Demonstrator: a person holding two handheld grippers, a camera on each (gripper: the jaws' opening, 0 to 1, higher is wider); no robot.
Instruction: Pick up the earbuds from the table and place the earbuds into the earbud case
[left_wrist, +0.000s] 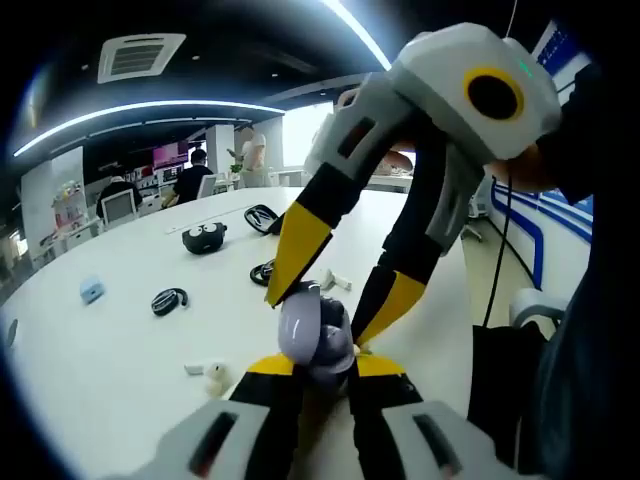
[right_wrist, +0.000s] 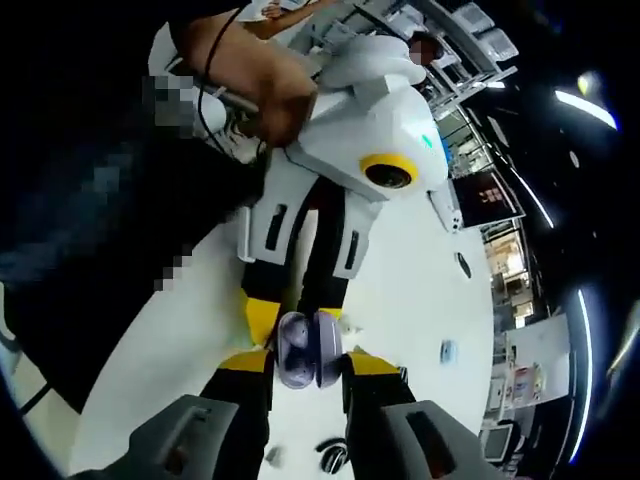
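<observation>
A lilac earbud case (left_wrist: 315, 335) with its lid up sits between the yellow tips of my left gripper (left_wrist: 325, 366), which is shut on it just above the white table (left_wrist: 120, 340). My right gripper (left_wrist: 320, 318) reaches down from the upper right, its two fingertips against the case's sides. In the right gripper view the same case (right_wrist: 300, 352) lies between my right gripper's tips (right_wrist: 310, 362), with the left gripper (right_wrist: 297, 318) opposite. Two white earbuds (left_wrist: 205, 373) lie on the table at lower left, and another (left_wrist: 337, 281) lies behind the case.
Black ear-hook earbuds (left_wrist: 168, 300), a black case (left_wrist: 204, 237), another black case (left_wrist: 262, 217) and a small blue case (left_wrist: 91, 290) are spread over the table. People sit at the far end (left_wrist: 190, 180). A person's hand (right_wrist: 270, 90) holds the left gripper.
</observation>
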